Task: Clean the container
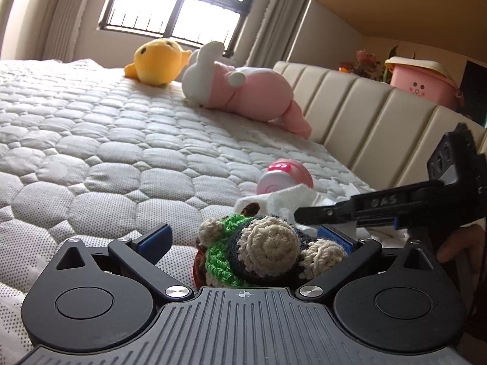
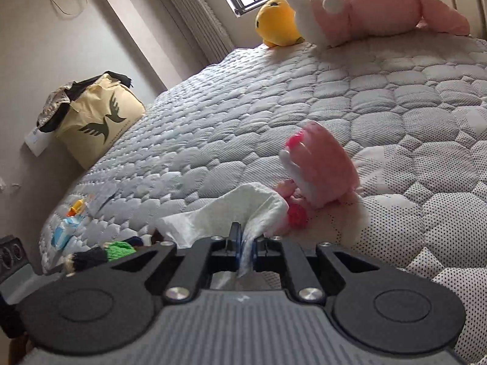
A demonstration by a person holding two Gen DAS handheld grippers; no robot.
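Note:
A pink round container (image 1: 286,176) with a magenta bow lies on its side on the quilted mattress (image 1: 121,158). In the right wrist view the container (image 2: 322,164) looks blurred. My right gripper (image 2: 243,240) is shut on a white tissue (image 2: 231,213), just short of the container. From the left wrist view, the right gripper (image 1: 304,216) comes in from the right, with the tissue (image 1: 286,200) bunched at its tip. My left gripper (image 1: 245,237) is open. A crocheted green, dark and beige item (image 1: 258,252) lies between its fingers, against the right pad (image 1: 333,235).
A yellow plush (image 1: 158,60) and a pink-and-white rabbit plush (image 1: 240,91) lie at the far end of the bed. A beige padded headboard (image 1: 365,115) runs along the right, with a pink bin (image 1: 423,82) behind it. A cream bag (image 2: 94,118) and small packets (image 2: 67,228) sit by the bed's left edge.

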